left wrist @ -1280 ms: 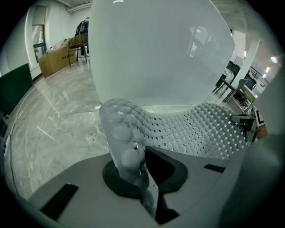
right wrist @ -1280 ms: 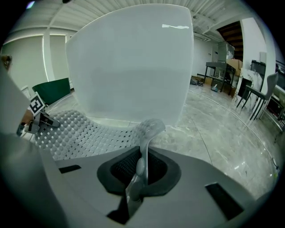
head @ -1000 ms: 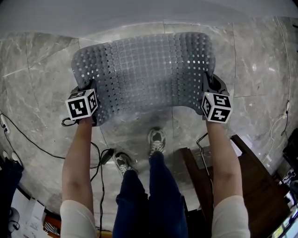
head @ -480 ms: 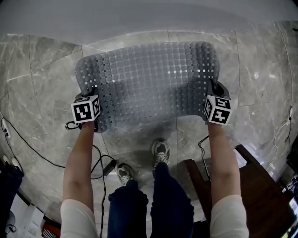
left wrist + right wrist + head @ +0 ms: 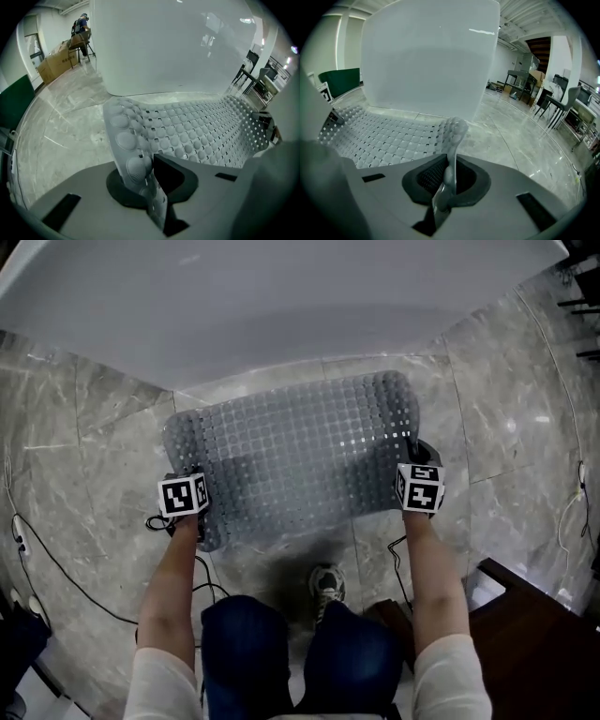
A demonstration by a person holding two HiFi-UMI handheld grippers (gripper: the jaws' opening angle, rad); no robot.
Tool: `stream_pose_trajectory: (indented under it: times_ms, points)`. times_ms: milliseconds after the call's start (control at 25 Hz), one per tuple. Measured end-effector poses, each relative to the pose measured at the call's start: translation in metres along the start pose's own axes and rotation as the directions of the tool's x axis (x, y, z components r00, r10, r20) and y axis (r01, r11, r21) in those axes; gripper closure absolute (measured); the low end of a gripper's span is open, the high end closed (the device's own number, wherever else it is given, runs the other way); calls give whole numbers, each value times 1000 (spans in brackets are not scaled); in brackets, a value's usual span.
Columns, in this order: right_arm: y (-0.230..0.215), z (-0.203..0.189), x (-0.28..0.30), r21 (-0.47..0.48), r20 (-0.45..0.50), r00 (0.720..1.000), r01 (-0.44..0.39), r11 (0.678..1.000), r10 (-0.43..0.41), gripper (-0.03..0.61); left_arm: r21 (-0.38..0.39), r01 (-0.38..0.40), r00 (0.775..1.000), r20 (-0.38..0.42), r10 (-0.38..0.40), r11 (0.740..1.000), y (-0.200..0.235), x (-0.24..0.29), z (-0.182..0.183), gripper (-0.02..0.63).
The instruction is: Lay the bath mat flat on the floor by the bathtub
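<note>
While spanning mid-frame, pinching grey dimpled rubber bath mat's (image 5: 300,456) lower corners between clamped fingers — left gripper (image 5: 149,185), right gripper (image 5: 446,180).

Counts: 1 bathtub (image 5: 281,306); 1 bath mat (image 5: 300,451) just beside it; 2 grippers, left gripper (image 5: 149,185) and right gripper (image 5: 446,180), on the mat edge away from the bathtub; 1 shoe (image 5: 326,585).

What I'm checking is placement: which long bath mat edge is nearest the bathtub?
The bath mat's far edge, beside the bathtub; the near edge's corners are clamped in the left hand-held gripper and right hand-held gripper.
</note>
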State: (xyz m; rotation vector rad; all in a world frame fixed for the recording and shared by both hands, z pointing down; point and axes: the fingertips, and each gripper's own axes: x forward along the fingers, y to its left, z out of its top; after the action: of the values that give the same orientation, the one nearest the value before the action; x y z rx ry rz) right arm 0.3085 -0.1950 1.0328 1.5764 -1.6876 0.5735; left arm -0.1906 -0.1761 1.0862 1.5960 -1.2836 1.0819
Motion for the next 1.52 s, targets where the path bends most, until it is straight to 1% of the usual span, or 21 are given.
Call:
stream_pose_trajectory:
  times_ms: [120, 360, 520, 600, 640, 680, 720, 800, 920, 1040, 1160, 1360, 1520]
  points:
    - [0, -3, 2, 1, 2, 1000, 9, 1000, -9, 541, 4, -5, 1000, -13, 5, 1000, 1, 2, -1, 569]
    - [-6, -6, 8, 8, -13, 1000, 17, 1000, -16, 541, -95, 32, 999, -25, -34, 995, 8, 9, -2, 569]
    - [-11, -13, 16, 20, -47, 999, 25, 999, -24, 541, -75, 23, 999, -46, -27, 997, 8, 14, -6, 566]
    - [-13, -15, 19, 32, -61, 998, 36, 999, -34, 541, -77, 26, 998, -47, -29, 997, 10, 16, -7, 558]
    - [-13, -16, 20, 34, -68, 997, 40, 999, -38, 541, -86, 21, 999, -47, -25, 996, 14, 17, -7, 549]
    - [-14, -17, 22, 36, -75, 996, 44, 998, -41, 541, -95, 9, 999, -47, -13, 995, 19, 18, -8, 519]
    - [-15, -18, 24, 40, -83, 996, 46, 998, -43, 541, -104, -8, 999, -47, 3, 995, 24, 19, -9, 470]
    - [-18, -20, 27, 63, -101, 994, 50, 997, -43, 537, -119, -34, 999, -38, 29, 992, 31, 20, -11, 408]
    - [-22, -25, 29, 103, -126, 991, 59, 993, -46, 526, -130, -38, 999, -29, 35, 991, 33, 21, -15, 393]
    - [-25, -28, 32, 90, -147, 987, 79, 993, -66, 497, -132, -37, 999, -30, 33, 991, 35, 22, -14, 383]
    - [-32, -30, 31, 66, -171, 981, 106, 992, -94, 440, -148, -39, 999, -38, 34, 988, 37, 22, -15, 356]
    - [-37, -38, 38, 72, -175, 981, 99, 992, -85, 402, -207, -29, 998, -59, 17, 978, 44, 24, -21, 324]
    - [-47, -43, 35, 98, -184, 976, 135, 986, -115, 353, -193, -20, 997, -75, 6, 981, 43, 22, -27, 311]
